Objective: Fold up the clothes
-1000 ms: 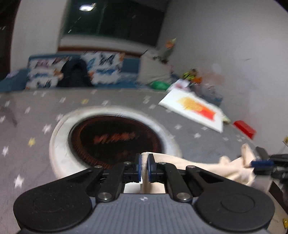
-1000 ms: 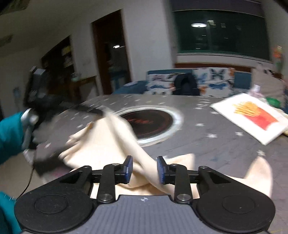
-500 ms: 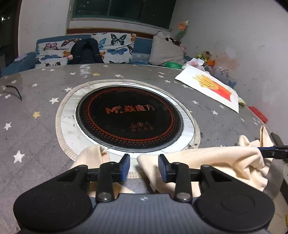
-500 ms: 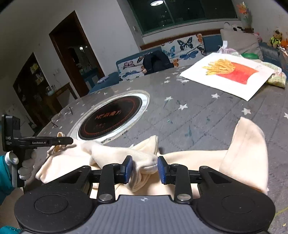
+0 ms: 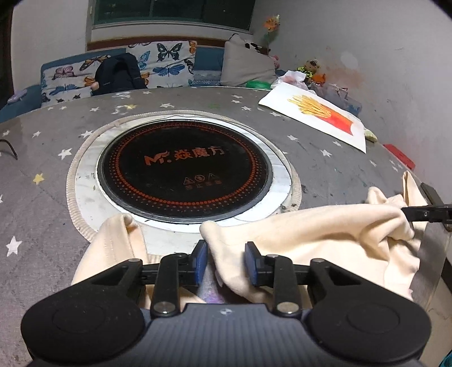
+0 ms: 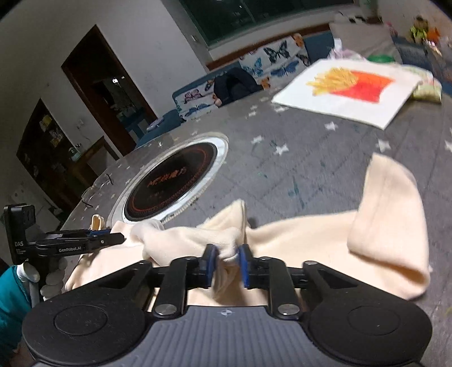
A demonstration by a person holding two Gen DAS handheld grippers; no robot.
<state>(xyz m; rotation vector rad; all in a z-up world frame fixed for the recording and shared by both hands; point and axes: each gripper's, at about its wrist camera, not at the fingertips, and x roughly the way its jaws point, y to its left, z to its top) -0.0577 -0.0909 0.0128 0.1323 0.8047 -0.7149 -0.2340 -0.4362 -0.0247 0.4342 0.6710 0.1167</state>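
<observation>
Dim indoor evening light from overhead, dark window (image 5: 172, 14) behind, left view sharp, right view smeared by motion blur across the bench (image 6: 325, 158) and poster (image 6: 350, 93), strong fisheye bending and dark corners in both

The round black cooktop (image 5: 185, 166) set into the tabletop (image 5: 42, 197) bore an orange logo "M" followed by three Chinese characters, with three small warning symbols below, too small to read. The left tool (image 6: 113, 235), seen from the right wrist, carried the labels "GenRobot.AI" and "DAS"; finer print beneath was illegible.
</observation>
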